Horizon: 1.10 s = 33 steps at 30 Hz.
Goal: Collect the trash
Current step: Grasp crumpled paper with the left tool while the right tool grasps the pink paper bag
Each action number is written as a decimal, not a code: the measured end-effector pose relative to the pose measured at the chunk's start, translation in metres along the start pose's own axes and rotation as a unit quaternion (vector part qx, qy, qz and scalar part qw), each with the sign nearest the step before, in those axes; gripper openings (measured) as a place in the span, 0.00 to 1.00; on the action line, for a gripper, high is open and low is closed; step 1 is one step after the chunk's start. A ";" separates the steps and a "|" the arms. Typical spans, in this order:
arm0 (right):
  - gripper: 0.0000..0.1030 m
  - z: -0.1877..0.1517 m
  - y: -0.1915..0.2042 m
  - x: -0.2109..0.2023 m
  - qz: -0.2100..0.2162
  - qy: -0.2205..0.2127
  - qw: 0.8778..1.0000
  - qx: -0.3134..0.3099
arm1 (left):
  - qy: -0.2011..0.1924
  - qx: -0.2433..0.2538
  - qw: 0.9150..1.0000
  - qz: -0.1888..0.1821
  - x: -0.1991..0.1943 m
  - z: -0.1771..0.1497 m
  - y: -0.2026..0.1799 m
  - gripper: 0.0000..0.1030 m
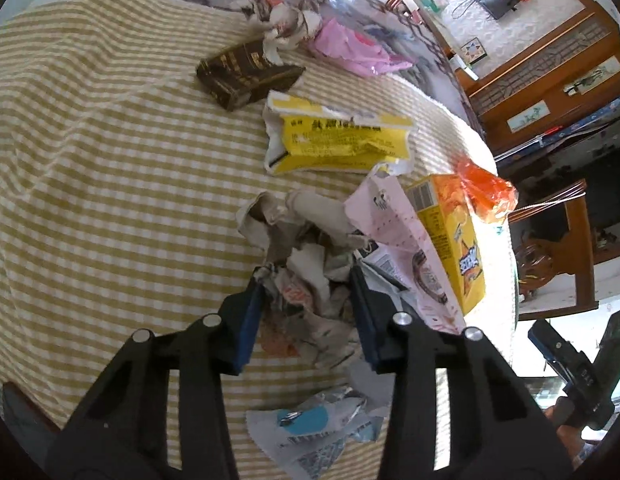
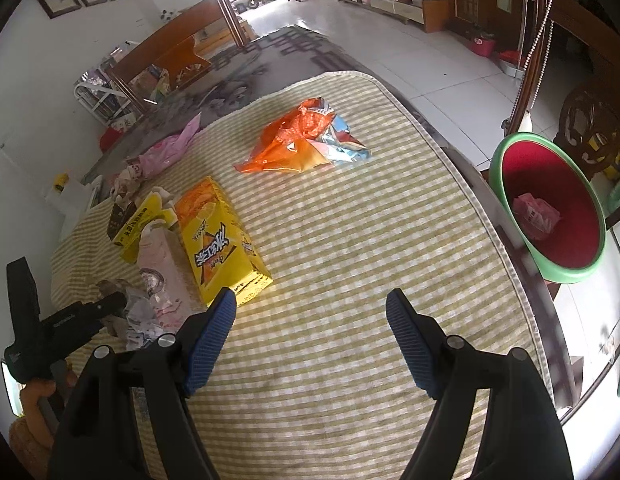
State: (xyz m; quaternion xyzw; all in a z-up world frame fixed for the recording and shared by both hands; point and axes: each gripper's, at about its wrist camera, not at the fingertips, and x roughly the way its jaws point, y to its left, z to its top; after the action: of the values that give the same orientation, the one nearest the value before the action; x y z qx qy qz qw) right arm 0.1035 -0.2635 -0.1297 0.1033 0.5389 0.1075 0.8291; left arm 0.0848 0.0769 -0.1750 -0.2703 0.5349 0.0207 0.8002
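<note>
Left tongs (image 1: 306, 280) clenched on crumpled paper wad (image 1: 310, 268), right tongs (image 2: 310, 316) released over checked bench (image 2: 350, 240); risk of loose scraps shedding before green bin (image 2: 550, 208).

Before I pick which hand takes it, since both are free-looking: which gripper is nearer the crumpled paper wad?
Left. The left gripper has its jaws around the crumpled paper wad. The right gripper hangs open over bare checked tablecloth, with the wad off to its left.
</note>
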 end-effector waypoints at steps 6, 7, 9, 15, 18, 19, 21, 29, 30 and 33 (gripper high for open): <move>0.73 0.004 0.028 0.009 0.009 0.009 0.999 -0.038 | -0.022 -0.002 1.000 0.004 -0.026 0.003 0.019 0.38; 0.73 0.005 0.034 0.012 0.011 0.011 0.999 -0.048 | -0.023 -0.002 1.000 0.004 -0.029 0.003 0.022 0.38; 0.73 0.007 0.049 0.017 0.015 0.015 0.997 -0.071 | -0.024 -0.006 1.000 0.003 -0.033 0.001 0.028 0.38; 0.73 0.014 0.098 0.045 0.026 0.029 0.987 -0.158 | -0.013 -0.015 1.000 0.000 -0.032 -0.007 0.037 0.38; 0.63 0.013 0.113 0.064 0.035 0.054 0.980 -0.188 | -0.005 -0.013 1.000 -0.004 -0.029 -0.013 0.037 0.38; 0.59 0.013 0.118 0.071 0.036 0.064 0.977 -0.198 | -0.004 -0.010 1.000 -0.006 -0.029 -0.014 0.036 0.38; 0.46 0.012 0.127 0.083 0.036 0.078 0.973 -0.216 | 0.002 -0.002 1.000 -0.013 -0.029 -0.017 0.034 0.38; 0.30 0.010 0.147 0.089 0.046 0.085 0.960 -0.264 | 0.023 0.018 0.999 -0.034 -0.022 -0.025 0.025 0.39; 0.30 0.008 0.148 0.090 0.047 0.087 0.958 -0.268 | 0.026 0.019 0.999 -0.033 -0.020 -0.026 0.024 0.40; 0.26 0.007 0.148 0.089 0.058 0.087 0.959 -0.265 | 0.030 0.018 0.999 -0.031 -0.016 -0.028 0.022 0.40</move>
State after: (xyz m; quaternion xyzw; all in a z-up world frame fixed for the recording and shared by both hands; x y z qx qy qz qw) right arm 0.1350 -0.0966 -0.1617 -0.0988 0.5542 0.3027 0.7691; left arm 0.0474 0.0875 -0.1785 -0.2727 0.5505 -0.0217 0.7888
